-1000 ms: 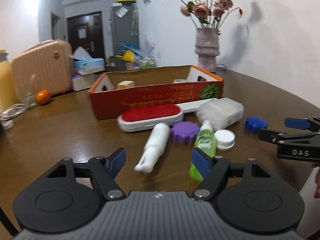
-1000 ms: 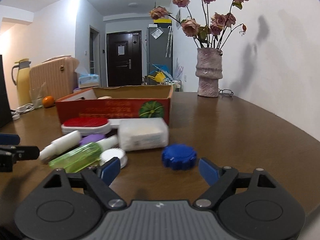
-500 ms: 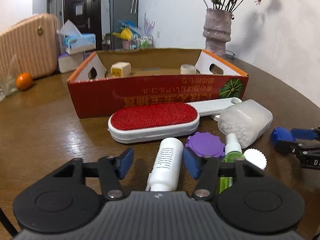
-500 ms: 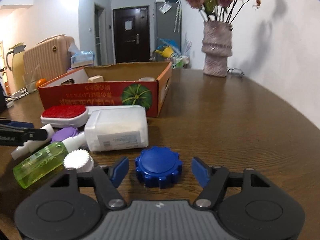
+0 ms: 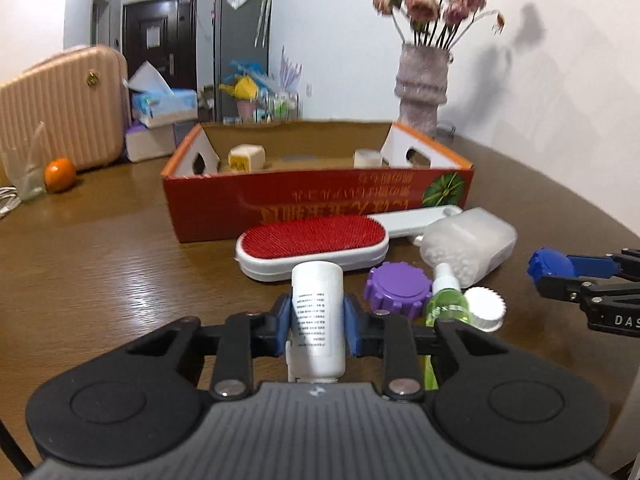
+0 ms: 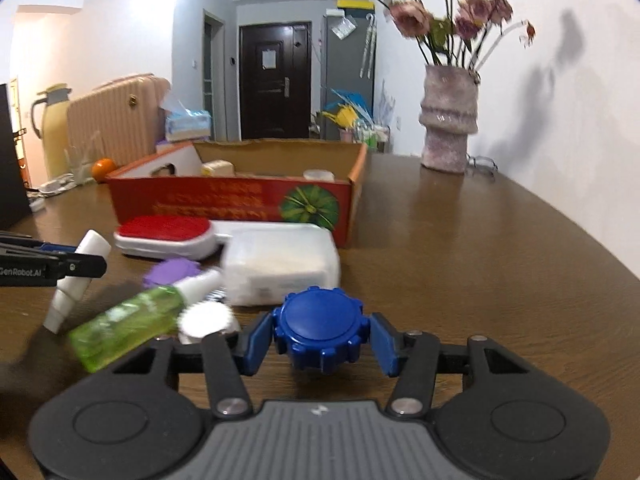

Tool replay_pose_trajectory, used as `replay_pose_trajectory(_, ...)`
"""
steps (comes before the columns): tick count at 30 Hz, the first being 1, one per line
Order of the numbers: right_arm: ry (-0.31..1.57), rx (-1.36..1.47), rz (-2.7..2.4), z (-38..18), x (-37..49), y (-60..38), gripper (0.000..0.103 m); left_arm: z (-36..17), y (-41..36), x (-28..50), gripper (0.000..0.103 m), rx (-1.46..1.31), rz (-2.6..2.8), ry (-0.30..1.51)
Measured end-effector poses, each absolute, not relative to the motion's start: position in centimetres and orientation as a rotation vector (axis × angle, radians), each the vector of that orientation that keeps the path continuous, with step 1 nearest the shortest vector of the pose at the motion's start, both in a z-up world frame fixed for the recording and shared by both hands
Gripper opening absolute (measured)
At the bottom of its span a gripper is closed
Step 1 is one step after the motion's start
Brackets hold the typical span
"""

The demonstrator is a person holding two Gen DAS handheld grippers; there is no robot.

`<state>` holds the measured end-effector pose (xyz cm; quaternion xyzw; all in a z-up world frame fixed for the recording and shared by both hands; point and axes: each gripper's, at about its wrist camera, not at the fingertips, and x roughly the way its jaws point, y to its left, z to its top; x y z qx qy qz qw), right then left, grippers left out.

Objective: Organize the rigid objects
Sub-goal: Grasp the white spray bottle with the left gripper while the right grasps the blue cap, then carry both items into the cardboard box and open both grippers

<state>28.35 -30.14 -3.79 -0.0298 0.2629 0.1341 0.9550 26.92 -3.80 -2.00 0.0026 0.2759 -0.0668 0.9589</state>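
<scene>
Showing only from the right wrist: yellow jug (image 6: 51, 128) beside suitcase (image 6: 116, 120).

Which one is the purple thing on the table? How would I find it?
Look in front of the long red cardboard box on the brown table. Just before it lies the brush with the red top. The purple lid sits right below that brush, beside the green spray bottle. It is the only purple piece, round with bumpy edges.

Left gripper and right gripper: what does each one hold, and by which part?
The left gripper clamps the white bottle across its body. The right gripper has just been closing around the blue ridged cap, its pads at the rim.
</scene>
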Motion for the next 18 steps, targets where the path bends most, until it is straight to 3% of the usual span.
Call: replay_pose_trajectory(18,0.35,-0.112,0.342,1.4,15.9,-25.1,0.052,2.3,1.6,14.1,0.028,-0.092,-0.041,0.36)
